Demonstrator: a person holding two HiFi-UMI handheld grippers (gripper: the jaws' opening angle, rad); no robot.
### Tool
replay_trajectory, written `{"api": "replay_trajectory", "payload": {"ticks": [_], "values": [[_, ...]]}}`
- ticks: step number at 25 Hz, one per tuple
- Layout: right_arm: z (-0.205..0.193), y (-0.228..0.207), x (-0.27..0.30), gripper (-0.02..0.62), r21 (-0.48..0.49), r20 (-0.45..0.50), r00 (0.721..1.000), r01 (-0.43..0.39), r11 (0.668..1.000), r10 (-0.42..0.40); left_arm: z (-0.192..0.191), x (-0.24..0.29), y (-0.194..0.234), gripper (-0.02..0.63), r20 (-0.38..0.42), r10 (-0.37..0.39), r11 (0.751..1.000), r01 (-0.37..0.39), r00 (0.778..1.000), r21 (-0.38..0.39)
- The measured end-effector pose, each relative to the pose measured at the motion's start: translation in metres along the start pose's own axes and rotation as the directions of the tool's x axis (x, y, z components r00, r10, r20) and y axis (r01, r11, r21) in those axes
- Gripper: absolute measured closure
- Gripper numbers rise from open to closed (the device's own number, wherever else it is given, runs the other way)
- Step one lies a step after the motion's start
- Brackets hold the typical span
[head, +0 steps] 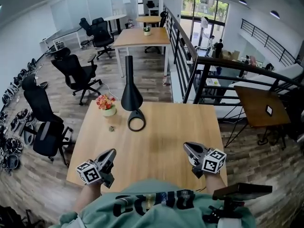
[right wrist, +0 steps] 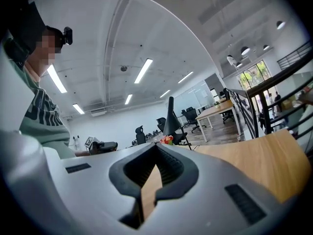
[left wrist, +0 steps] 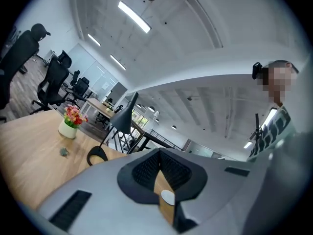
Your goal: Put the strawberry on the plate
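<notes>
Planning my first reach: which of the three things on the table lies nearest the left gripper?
The small dark lump, just this side of the flower pot and left of the lamp base; both stand farther off.

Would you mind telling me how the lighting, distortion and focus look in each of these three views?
Head view: even, soft light on the table, and the railing is bowed by the wide lens. Left gripper view: black corners, the ceiling strip light glares white, and the left hand-held gripper is soft up close. Right gripper view: same dark rim, the right hand-held gripper is slightly blurred, and the room behind is sharper.
</notes>
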State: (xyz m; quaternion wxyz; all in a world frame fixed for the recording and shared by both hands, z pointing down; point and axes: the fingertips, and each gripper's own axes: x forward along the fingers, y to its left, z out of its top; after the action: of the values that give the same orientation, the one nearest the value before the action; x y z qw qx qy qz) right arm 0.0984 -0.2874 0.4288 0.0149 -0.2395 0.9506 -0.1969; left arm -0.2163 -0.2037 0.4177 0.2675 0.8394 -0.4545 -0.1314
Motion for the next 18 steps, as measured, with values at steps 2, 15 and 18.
{"api": "replay_trajectory", "payload": {"ticks": [2, 15, 18], "values": [[-0.003, 0.011, 0.015, 0.589, 0.001, -0.016, 1.000, 0.005, 1.000, -0.005, 0.008, -0.009, 0.020, 0.603, -0.006, 0.023, 0.999, -0.022, 1.000, 0.022], [0.011, 0.029, 0.135, 0.589, -0.100, -0.139, 0.989, -0.066, 0.993, 0.052, 0.075, -0.042, 0.166, 0.603, 0.060, 0.272, 0.952, -0.278, 0.960, 0.128], [0.006, 0.029, 0.161, 0.589, -0.107, -0.172, 0.981, -0.103, 0.989, 0.084, 0.073, -0.036, 0.190, 0.601, 0.040, 0.328, 0.934, -0.330, 0.944, 0.134]]}}
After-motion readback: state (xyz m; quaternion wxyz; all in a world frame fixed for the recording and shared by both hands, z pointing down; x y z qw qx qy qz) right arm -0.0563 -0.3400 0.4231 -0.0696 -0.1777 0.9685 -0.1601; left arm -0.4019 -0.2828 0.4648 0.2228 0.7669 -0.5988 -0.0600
